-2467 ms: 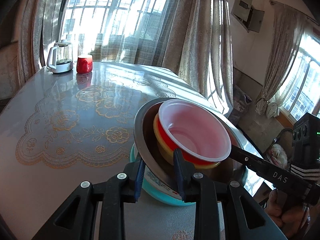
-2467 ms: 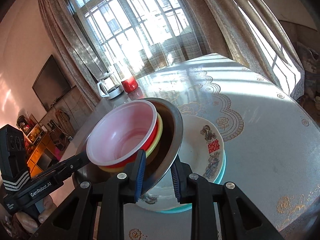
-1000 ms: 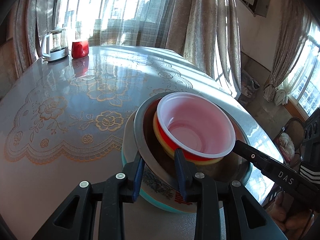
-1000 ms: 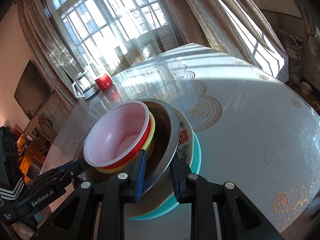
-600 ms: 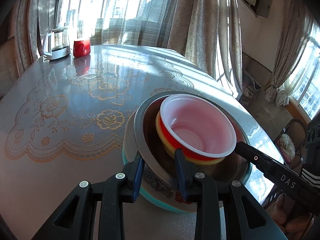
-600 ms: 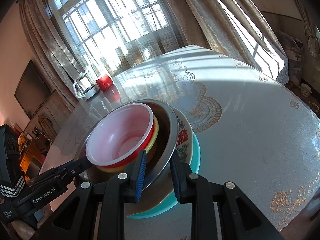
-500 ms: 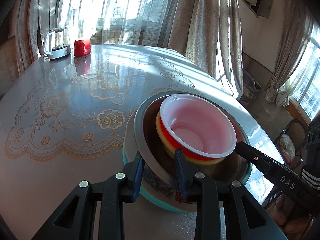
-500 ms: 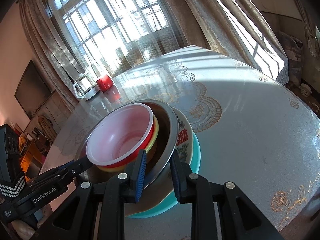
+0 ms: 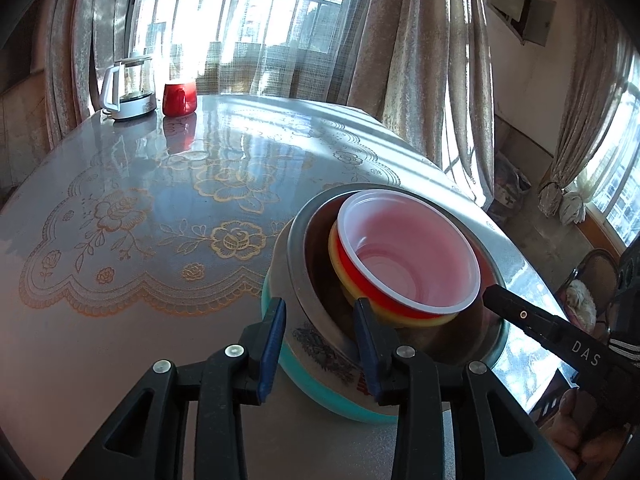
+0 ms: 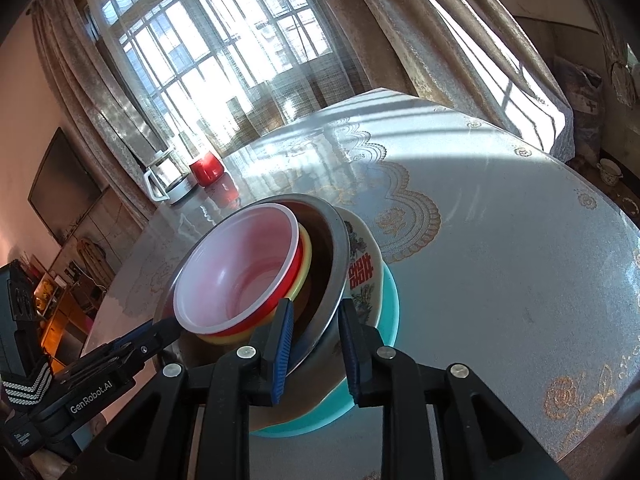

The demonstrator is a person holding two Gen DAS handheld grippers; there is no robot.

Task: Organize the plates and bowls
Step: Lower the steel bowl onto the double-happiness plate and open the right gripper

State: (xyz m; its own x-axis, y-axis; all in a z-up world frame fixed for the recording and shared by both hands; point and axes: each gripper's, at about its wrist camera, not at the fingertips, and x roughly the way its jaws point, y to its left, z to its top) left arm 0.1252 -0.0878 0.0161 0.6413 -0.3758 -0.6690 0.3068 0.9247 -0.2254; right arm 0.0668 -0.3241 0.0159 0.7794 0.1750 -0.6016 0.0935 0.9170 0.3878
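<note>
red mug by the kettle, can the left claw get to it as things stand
Probably not yet: the left claw straddles the steel bowl's rim, and the red mug stands far across the table, though nothing blocks the path.
</note>
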